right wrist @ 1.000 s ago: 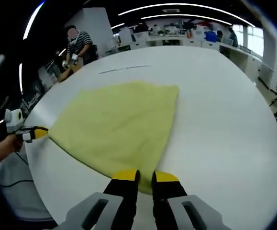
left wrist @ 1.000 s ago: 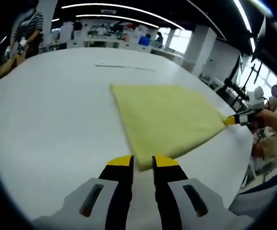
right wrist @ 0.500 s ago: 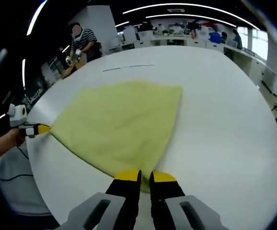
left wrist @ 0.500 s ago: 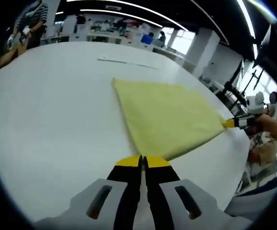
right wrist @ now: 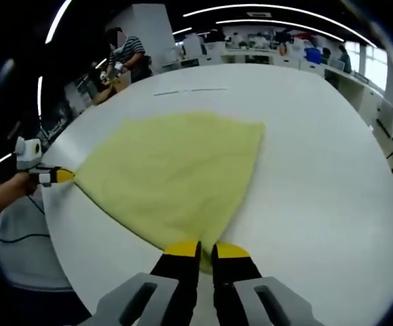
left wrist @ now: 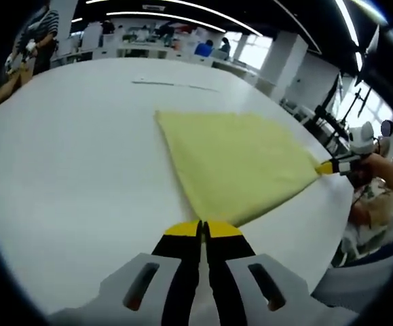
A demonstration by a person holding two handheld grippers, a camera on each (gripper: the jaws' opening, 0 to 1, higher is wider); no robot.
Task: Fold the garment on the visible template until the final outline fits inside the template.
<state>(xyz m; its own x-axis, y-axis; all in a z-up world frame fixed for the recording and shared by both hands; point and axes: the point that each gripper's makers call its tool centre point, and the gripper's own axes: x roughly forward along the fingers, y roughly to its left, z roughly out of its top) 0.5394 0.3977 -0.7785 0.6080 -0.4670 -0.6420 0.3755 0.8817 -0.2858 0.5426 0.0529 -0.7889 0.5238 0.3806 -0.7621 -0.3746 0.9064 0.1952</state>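
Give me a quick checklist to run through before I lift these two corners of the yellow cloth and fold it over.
1. Left gripper shut on a near corner of the yellow cloth: ok, jaws together at the cloth's tip.
2. Right gripper shut on the other near corner: ok, jaws pinch the cloth edge with a thin gap.
3. Cloth lying flat on the white table: ok, no big wrinkles show.
4. Far edge free to receive the fold: ok, nothing lies on the cloth.
5. Template outline visible: cannot tell, only a thin dark line shows beyond the cloth.
6. Whole cloth on the table: ok.
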